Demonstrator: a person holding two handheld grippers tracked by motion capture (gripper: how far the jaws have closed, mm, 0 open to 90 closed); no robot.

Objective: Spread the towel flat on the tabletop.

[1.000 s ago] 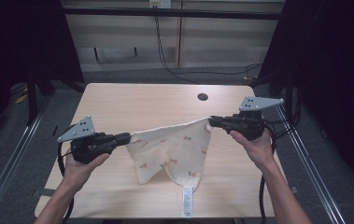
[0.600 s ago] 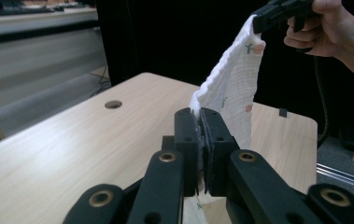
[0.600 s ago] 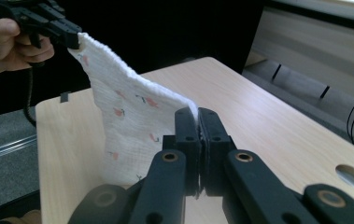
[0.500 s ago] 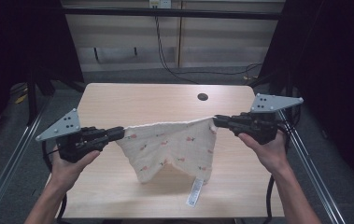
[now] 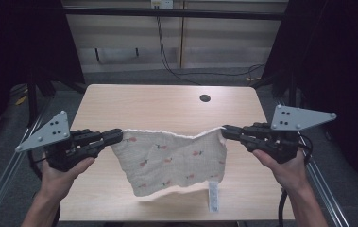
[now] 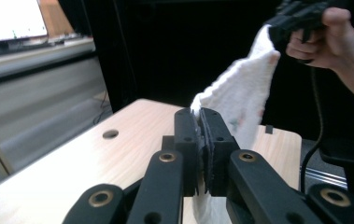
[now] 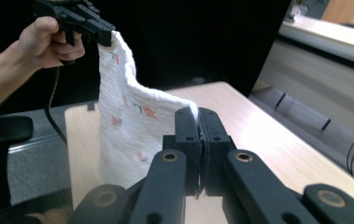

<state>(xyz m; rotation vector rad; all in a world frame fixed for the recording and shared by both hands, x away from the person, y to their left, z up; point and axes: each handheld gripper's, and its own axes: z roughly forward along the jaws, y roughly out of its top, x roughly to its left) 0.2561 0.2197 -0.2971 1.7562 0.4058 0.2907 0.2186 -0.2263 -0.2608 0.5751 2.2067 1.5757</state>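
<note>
1. Right now we hold the small white terry cloth with its scattered red flower print (image 5: pixel 172 158) stretched in the air between us, above the pale wooden bench (image 5: pixel 167 101), its lower edge and the white care label (image 5: pixel 213 196) hanging free.
2. We judge the chief risk to be a corner slipping out: each hold takes only a thin bit of the hem, so a sharp tug apart or a jerk upward could pull the fabric free and let that side drop in a heap.
3. A lopsided lowering could also go wrong, we think; if one side comes down first, the cloth may fold over itself or land partly off the bench edge nearest us.
4. Our left hand-held gripper (image 5: pixel 114 137) has its black jaws pressed nearly together, pinching the left top corner; the left gripper view shows the fabric squeezed between the pads (image 6: pixel 201 140).
5. Our right hand-held gripper (image 5: pixel 227 133) is likewise clamped tight on the right top corner, with white hem showing between its pads (image 7: pixel 198 135).
</note>
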